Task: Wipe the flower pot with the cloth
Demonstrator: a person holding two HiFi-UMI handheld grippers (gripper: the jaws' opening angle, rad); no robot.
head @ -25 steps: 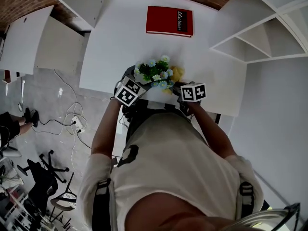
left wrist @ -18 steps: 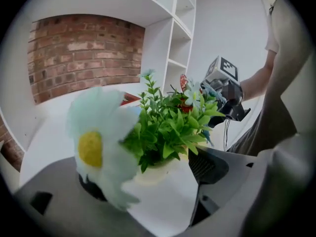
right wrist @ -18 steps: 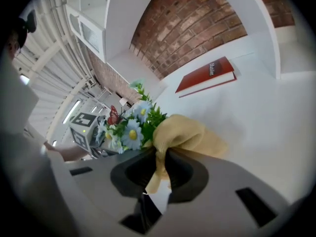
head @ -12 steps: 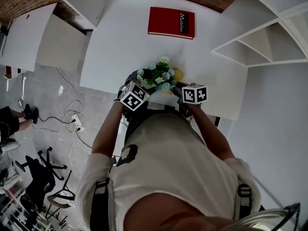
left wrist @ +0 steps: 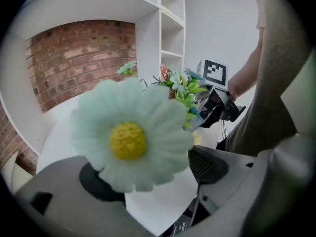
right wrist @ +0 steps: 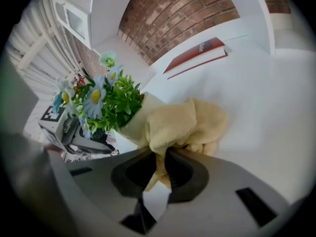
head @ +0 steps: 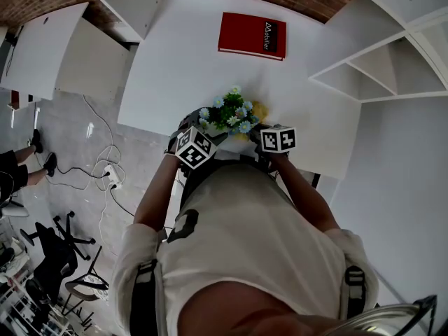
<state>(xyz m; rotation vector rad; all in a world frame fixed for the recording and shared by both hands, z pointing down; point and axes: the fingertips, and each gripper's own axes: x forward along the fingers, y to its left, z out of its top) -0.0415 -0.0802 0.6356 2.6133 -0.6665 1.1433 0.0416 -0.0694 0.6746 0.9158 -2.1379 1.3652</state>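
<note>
A cream flower pot (right wrist: 132,122) full of blue and white artificial flowers (head: 227,112) stands near the front edge of the white table (head: 182,61). My left gripper (left wrist: 158,191) has its jaws on either side of the pot's white wall (left wrist: 153,201), and one big daisy (left wrist: 129,141) fills its view. My right gripper (right wrist: 160,164) is shut on a yellow cloth (right wrist: 182,125), pinching a fold of it. The bunched cloth lies against the pot's right side. In the head view the cloth (head: 257,109) peeks out beside the flowers, and the pot itself is hidden under them.
A red book (head: 252,36) lies flat at the table's far side. White shelving (head: 371,68) stands to the right, and a brick wall runs behind. Chairs and cables (head: 98,173) are on the floor to the left.
My left gripper has shifted slightly toward the table's front edge, still at the pot. My right gripper and the cloth stay against the pot's side.
</note>
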